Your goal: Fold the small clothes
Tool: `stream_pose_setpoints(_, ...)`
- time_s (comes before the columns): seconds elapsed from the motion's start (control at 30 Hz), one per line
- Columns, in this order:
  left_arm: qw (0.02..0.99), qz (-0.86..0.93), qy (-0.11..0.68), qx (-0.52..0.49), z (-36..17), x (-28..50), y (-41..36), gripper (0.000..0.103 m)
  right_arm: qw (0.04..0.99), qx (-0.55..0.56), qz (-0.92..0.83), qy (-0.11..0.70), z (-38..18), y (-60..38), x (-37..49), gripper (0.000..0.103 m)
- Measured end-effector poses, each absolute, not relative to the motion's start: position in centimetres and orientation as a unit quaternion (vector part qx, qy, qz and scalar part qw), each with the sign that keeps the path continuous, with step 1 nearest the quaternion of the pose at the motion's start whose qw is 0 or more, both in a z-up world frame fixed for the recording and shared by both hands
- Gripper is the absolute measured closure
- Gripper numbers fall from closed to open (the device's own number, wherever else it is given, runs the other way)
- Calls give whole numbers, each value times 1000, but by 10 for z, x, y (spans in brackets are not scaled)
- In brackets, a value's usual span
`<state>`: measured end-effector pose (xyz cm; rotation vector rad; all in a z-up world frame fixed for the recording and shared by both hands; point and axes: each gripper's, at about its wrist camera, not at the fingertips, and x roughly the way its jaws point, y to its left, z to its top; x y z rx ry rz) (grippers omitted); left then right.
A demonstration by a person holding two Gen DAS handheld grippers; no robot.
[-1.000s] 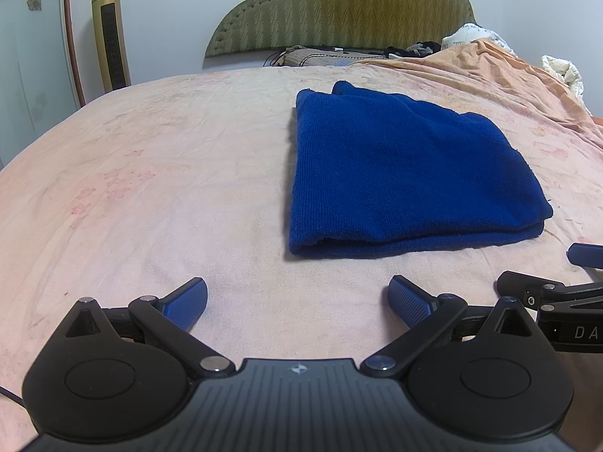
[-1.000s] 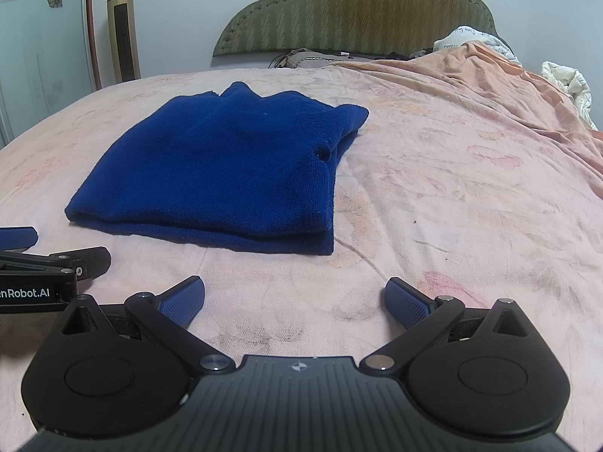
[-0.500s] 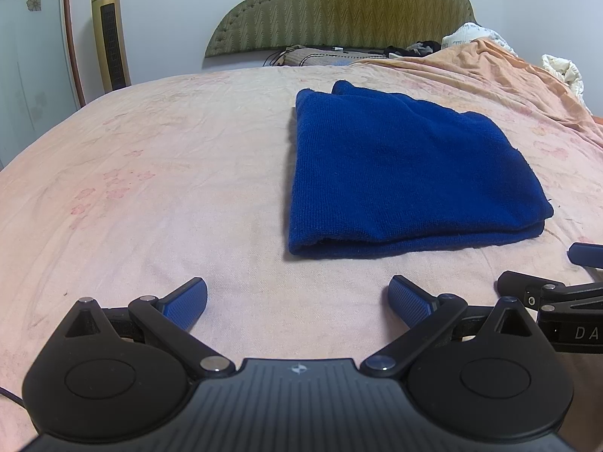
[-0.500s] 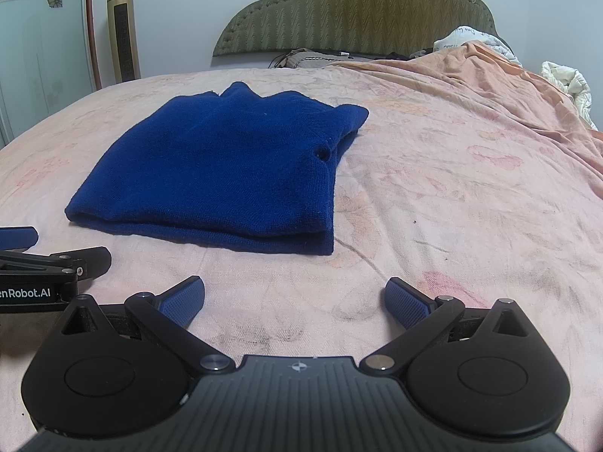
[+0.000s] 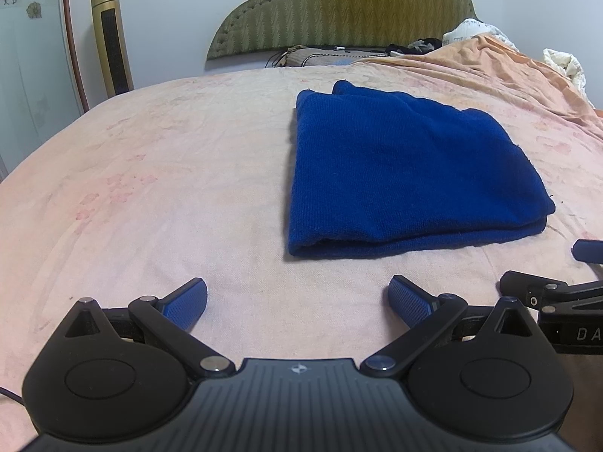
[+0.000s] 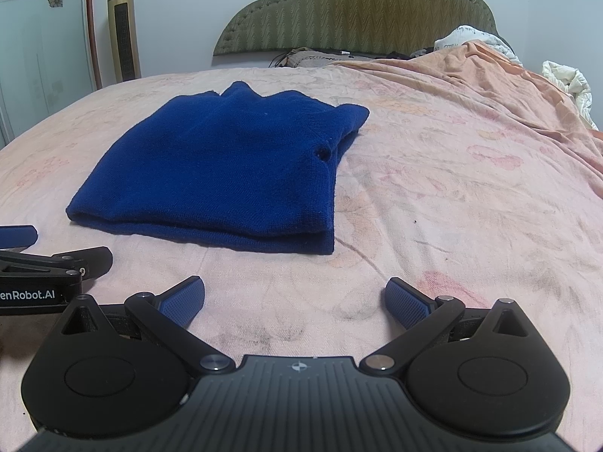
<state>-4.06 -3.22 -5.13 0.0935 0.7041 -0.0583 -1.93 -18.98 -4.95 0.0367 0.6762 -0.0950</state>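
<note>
Sweater [image 5: 407,173], dark blue knit, lies folded into a flat rectangle on the bed sheet [image 5: 150,188], pink w/ faint floral print. Doubled edge faces both grippers.

Left gripper [image 5: 297,295]: jaws spread wide, nothing between them, low over the sheet just short of the sweater's near edge, no contact.

Right gripper [image 6: 296,293]: same config, jaws wide apart, empty, near the sweater's front right corner, not touching.

View differences:
- Right wrist view only: small hole [image 6: 323,154] near the sweater's right edge; collar bump at the far edge; dark smudges on the sheet in front of the gripper
- Left wrist view only: sweater's straight left edge
- Each view catches the other gripper at its frame edge

Background, both views: green headboard [image 5: 339,7], gold tower fan [image 5: 111,37]
</note>
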Motion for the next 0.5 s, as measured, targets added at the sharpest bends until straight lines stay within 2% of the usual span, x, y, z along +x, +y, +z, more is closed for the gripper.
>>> stream_pose_setpoints(0.5,940,-33,333,68,-37,-49,-39,0,945,9,-18,327,-36,-186,-35,1)
